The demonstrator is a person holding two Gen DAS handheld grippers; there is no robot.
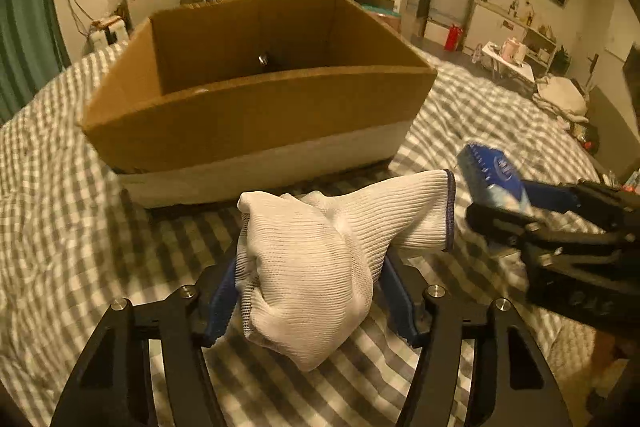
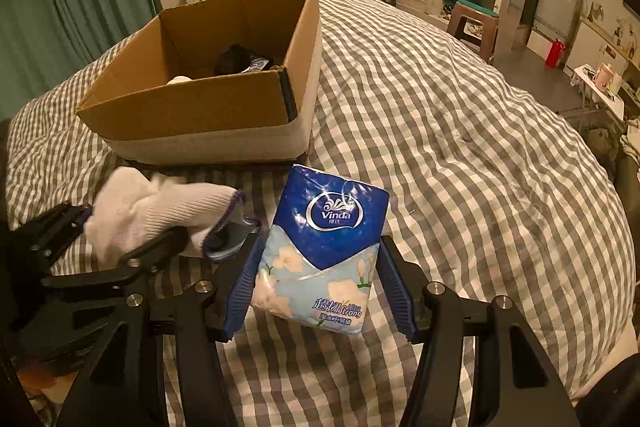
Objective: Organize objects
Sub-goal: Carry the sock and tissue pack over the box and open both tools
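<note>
Both tools are held low over the bed, which is covered in a grey and white checked quilt. The left tongs are clenched on a bunched white knit glove; its cuff, edged in dark thread, sticks out to the right past the blue pads. The right tongs are gripping a blue Vinda tissue pack, pinched at its lower flowered half, with the logo end pointing away toward the box. The two tools sit close side by side, the glove just left of the tissue pack, and neither bundle seems to be lying flat on the quilt.

Just beyond them a cardboard box stands open on the bed, its lower band wrapped in white. Inside it, from the right side, I can make out something dark, a bit of blue packaging and a pale rounded thing near the front wall
</note>
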